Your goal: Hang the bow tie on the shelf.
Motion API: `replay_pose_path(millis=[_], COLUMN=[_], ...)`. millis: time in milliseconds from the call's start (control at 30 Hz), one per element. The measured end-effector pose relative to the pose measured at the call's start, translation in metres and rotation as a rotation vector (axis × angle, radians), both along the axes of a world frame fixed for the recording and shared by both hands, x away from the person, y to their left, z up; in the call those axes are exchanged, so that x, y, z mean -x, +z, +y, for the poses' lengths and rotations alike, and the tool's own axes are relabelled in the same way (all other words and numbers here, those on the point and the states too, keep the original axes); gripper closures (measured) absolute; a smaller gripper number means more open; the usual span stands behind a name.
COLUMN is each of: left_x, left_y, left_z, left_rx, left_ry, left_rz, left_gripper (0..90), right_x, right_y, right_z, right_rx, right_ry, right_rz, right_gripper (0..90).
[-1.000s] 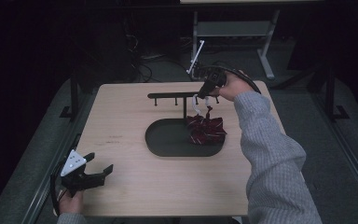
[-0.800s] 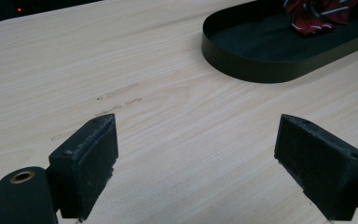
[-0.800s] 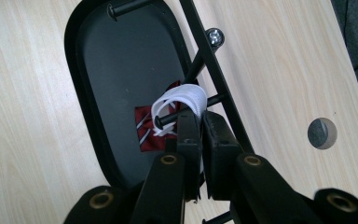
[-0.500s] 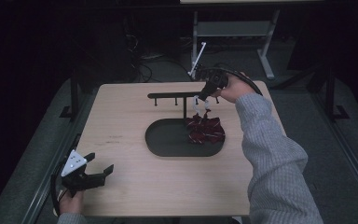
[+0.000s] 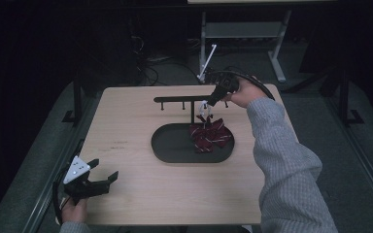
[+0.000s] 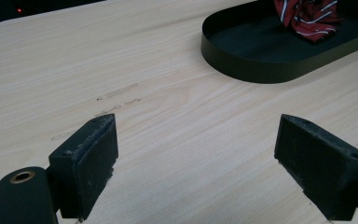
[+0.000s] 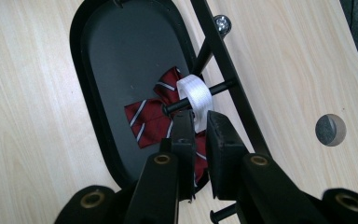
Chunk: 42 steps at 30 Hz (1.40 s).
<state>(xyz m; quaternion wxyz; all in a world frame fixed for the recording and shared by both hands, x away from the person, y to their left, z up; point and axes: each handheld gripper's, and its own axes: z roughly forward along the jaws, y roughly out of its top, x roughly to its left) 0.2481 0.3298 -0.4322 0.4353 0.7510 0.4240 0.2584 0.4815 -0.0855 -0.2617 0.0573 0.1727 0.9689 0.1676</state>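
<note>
Pale wood surface [image 5: 141, 194]: right gripper [image 7: 198, 122] jaws have just been easing off the bow tie's white strap [image 7: 196, 98], now looped over the rack peg [image 7: 223, 86]. Back out straight, no snagging. Left gripper [image 5: 108, 178] idles, jaws spread.

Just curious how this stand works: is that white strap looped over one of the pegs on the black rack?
Yes, in the right gripper view the white strap wraps around a peg of the black rack, above the striped bow tie.

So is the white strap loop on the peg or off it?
On. The white loop sits threaded over a peg of the rack; the red bow hangs below it over the tray.
</note>
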Motion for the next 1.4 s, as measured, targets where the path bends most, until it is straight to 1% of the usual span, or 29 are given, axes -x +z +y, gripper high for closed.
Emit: replay_pose_path(millis=[133, 200, 333, 667, 900, 967, 1200, 1400], left_x=[0.000, 0.000, 0.001, 0.001, 0.001, 0.001, 0.001, 0.001], left_y=[0.000, 0.000, 0.000, 0.000, 0.000, 0.000, 0.000, 0.000], left_z=[-0.001, -0.001, -0.001, -0.001, -0.001, -0.002, -0.002, -0.002], left_rx=[0.001, -0.008, 0.001, -0.004, -0.003, -0.008, -0.010, -0.010], left_ry=[0.000, -0.007, -0.004, -0.006, -0.007, -0.009, -0.009, -0.008], left_rz=[0.001, 0.004, -0.002, 0.000, 0.001, -0.001, 0.000, 0.002], left_gripper=[13.1, 13.1, 13.1, 13.1, 13.1, 13.1, 13.1, 13.1], right_x=[0.001, 0.002, 0.004, 0.010, 0.015, 0.017, 0.021, 0.026], right_y=[0.000, -0.001, -0.001, 0.000, 0.000, 0.000, 0.003, 0.004], right_z=[-0.002, -0.003, -0.005, -0.012, -0.018, -0.019, -0.021, -0.022], right_rx=[-0.009, -0.014, -0.017, -0.032, -0.057, -0.049, -0.052, -0.044], right_ry=[0.002, 0.003, 0.004, 0.000, -0.007, -0.010, -0.011, -0.007], right_rz=[0.005, 0.012, 0.008, 0.004, 0.009, 0.007, 0.008, 0.003], right_gripper=[79.0, 78.0, 77.4, 74.1, 71.5, 70.4, 68.4, 65.7])
